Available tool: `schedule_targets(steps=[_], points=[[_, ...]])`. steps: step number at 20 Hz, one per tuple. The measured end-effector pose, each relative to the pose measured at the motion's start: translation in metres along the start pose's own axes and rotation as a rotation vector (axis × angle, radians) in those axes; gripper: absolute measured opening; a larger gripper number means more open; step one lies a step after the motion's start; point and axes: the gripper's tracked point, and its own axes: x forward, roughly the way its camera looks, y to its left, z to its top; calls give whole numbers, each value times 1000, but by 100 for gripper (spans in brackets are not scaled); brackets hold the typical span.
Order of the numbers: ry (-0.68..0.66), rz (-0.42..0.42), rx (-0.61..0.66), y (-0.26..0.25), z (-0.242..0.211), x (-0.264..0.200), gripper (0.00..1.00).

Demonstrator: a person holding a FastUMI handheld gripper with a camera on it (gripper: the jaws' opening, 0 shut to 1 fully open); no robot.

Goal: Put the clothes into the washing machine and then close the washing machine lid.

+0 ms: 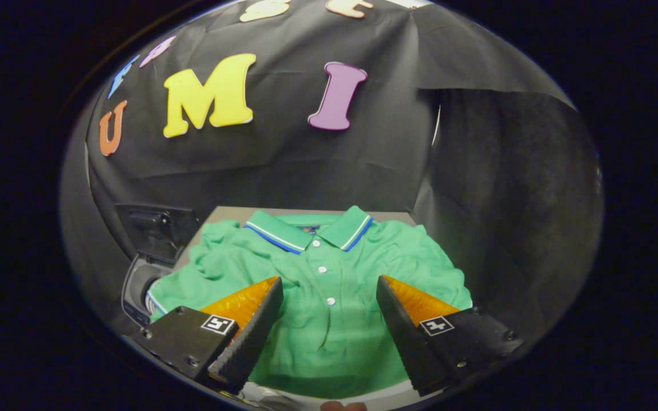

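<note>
Pre-grasp over green polo shirt (329, 297).
Gripper (329, 285) fingers spread apart, empty; advise descending onto the buttoned placket, gathering ample fabric before lifting toward washing machine (140, 279).

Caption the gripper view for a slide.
Open hand-held gripper poised over a green polo shirt spread on a table, washing machine beside it.

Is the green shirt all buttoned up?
Yes, as far as shown: the green shirt lies spread flat, placket closed. The open gripper hovers above it.
</note>
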Motion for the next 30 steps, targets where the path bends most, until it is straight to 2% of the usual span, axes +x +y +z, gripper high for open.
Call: schedule_targets(steps=[5,11,14,16,20,21,23,27,30], points=[[43,39,10,2,-5,25,100],[57,84,50,3,-10,26,100],[111,89,77,8,-10,25,99],[132,122,47,16,-9,24,86],[136,107,41,21,-7,22,22],[132,102,53,21,-4,22,15],[127,109,50,22,-3,20,8],[91,149,102,27,14,3,8],[42,222,139,46,41,-19,7]])
